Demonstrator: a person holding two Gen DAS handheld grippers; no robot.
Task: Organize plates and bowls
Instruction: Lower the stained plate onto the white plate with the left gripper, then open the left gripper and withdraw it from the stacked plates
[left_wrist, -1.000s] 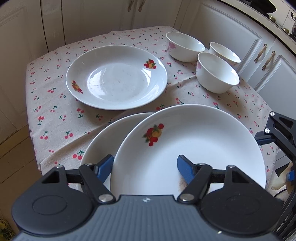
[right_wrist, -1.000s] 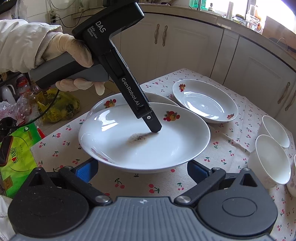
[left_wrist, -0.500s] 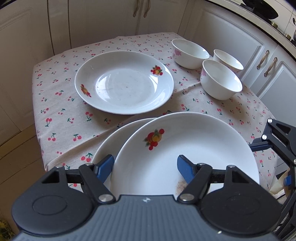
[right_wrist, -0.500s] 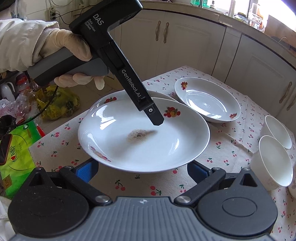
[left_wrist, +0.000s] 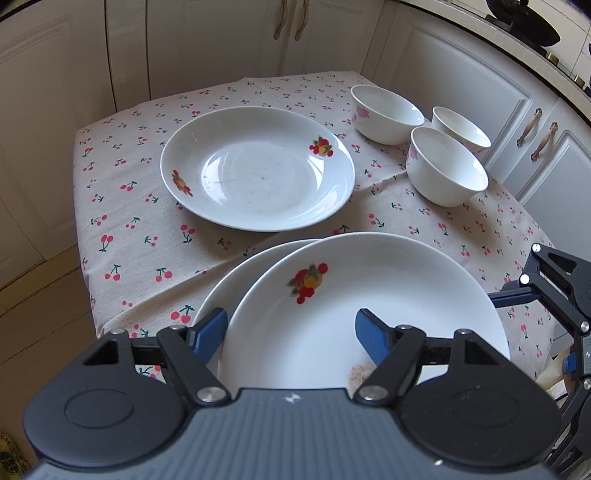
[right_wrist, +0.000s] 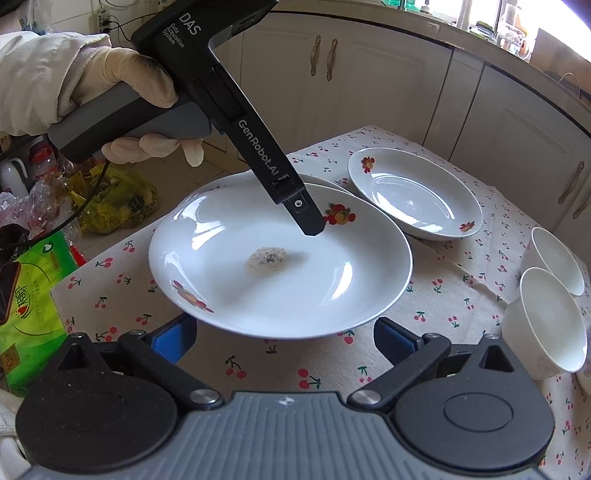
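Raised since the earlier frame, the stained plate sits higher above the lower plate on the cherry tablecloth. Left gripper grips its rim, one finger over the plate. Right gripper gapes wide, holding nothing. Third plate and three bowls lie beyond.

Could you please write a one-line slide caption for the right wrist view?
Left gripper lifts a soiled plate by its far rim above another plate, with right gripper open beneath its near edge.
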